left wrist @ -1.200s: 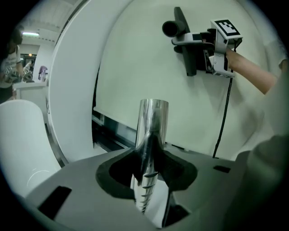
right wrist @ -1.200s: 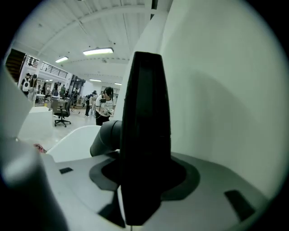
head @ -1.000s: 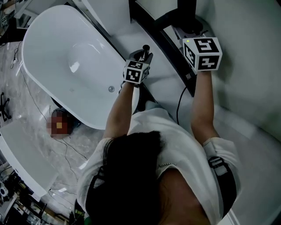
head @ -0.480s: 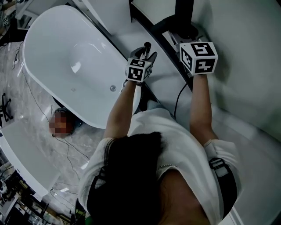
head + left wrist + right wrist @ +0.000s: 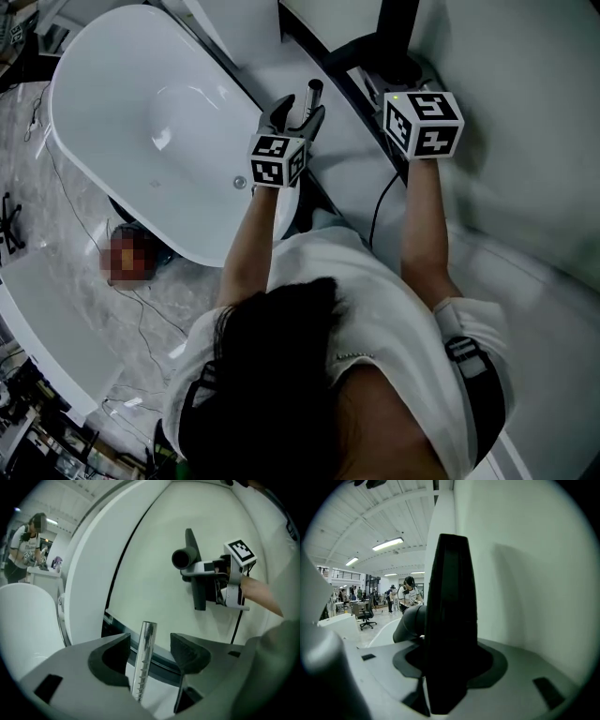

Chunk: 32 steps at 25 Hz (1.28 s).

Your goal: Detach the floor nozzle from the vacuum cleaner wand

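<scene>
Wand (image 5: 146, 644): polished chrome-look metal, mirror-glossy, w/ ridged notches. Floor nozzle (image 5: 450, 620): matt black plastic, smooth. Bathtub (image 5: 103, 187): glossy white, smooth. Floor (image 5: 23, 169): marble-look, polished. Person's shirt (image 5: 375, 300): white cloth, matt.

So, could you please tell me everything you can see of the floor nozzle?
The floor nozzle is a long, narrow black bar, plastic by the look, seen upright in front of a white wall. A dark grey round neck sticks out from its middle, its mouth open and empty. The right gripper is clamped across the bar.
</scene>
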Each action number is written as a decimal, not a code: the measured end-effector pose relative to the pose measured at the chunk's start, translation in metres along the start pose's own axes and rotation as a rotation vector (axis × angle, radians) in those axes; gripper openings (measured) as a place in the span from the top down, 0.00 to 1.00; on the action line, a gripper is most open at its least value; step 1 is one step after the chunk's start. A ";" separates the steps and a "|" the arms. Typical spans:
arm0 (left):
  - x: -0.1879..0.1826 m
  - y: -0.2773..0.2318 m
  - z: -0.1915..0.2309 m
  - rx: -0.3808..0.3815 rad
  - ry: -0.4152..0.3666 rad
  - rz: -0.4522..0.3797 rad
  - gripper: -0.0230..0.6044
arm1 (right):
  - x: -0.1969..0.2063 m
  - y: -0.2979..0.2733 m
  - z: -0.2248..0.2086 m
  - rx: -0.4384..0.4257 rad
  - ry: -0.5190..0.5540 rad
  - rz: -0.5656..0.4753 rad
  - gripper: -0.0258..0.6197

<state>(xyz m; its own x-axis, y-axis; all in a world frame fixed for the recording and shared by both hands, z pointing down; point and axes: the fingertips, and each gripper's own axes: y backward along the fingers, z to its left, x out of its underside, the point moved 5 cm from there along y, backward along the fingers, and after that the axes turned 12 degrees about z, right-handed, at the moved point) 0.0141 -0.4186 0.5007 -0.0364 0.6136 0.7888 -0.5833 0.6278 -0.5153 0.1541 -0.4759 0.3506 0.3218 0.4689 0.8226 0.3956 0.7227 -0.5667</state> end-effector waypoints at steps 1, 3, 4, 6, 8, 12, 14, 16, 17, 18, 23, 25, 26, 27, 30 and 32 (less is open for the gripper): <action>-0.003 0.007 -0.002 0.000 0.002 -0.018 0.56 | 0.003 0.001 0.003 -0.008 -0.007 0.000 0.61; -0.010 0.019 -0.005 0.005 0.008 -0.043 0.56 | 0.008 0.002 0.009 -0.006 -0.013 0.007 0.61; -0.013 0.025 -0.006 0.008 0.014 -0.056 0.56 | 0.010 0.002 0.012 -0.003 -0.017 0.009 0.61; -0.020 0.040 -0.007 0.006 0.027 -0.085 0.56 | 0.015 0.005 0.019 0.005 -0.031 0.007 0.61; -0.026 0.055 -0.008 -0.007 0.036 -0.116 0.56 | 0.021 0.008 0.024 0.018 -0.049 0.002 0.61; -0.033 0.077 -0.007 -0.028 0.037 -0.156 0.56 | 0.032 0.015 0.029 0.052 -0.079 -0.002 0.61; -0.034 0.088 -0.008 -0.035 0.042 -0.168 0.56 | 0.038 0.019 0.034 0.070 -0.093 0.002 0.61; -0.033 0.099 -0.007 -0.050 0.035 -0.172 0.56 | 0.044 0.023 0.041 0.094 -0.097 0.007 0.61; -0.032 0.105 -0.007 -0.060 0.028 -0.174 0.56 | 0.046 0.025 0.046 0.103 -0.099 0.006 0.61; -0.031 0.110 -0.007 -0.071 0.023 -0.178 0.57 | 0.050 0.028 0.050 0.112 -0.104 0.005 0.61; -0.023 0.134 -0.008 -0.105 0.005 -0.187 0.65 | 0.072 0.034 0.076 0.124 -0.133 0.011 0.61; -0.021 0.145 -0.008 -0.119 0.007 -0.195 0.70 | 0.077 0.037 0.089 0.120 -0.135 0.013 0.61; -0.019 0.151 -0.009 -0.125 0.008 -0.195 0.72 | 0.078 0.040 0.096 0.118 -0.134 0.015 0.61; -0.017 0.157 -0.010 -0.131 0.007 -0.191 0.73 | 0.080 0.043 0.103 0.115 -0.132 0.016 0.61; -0.007 0.170 -0.014 -0.151 0.002 -0.182 0.77 | 0.089 0.052 0.123 0.111 -0.128 0.014 0.61; -0.001 0.179 -0.017 -0.154 0.004 -0.180 0.82 | 0.094 0.057 0.133 0.113 -0.135 0.009 0.61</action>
<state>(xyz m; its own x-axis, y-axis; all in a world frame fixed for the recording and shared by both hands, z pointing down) -0.0760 -0.2989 0.4019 0.0605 0.4870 0.8713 -0.4493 0.7928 -0.4119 0.0925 -0.3229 0.4022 0.2036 0.5344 0.8204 0.2918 0.7667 -0.5718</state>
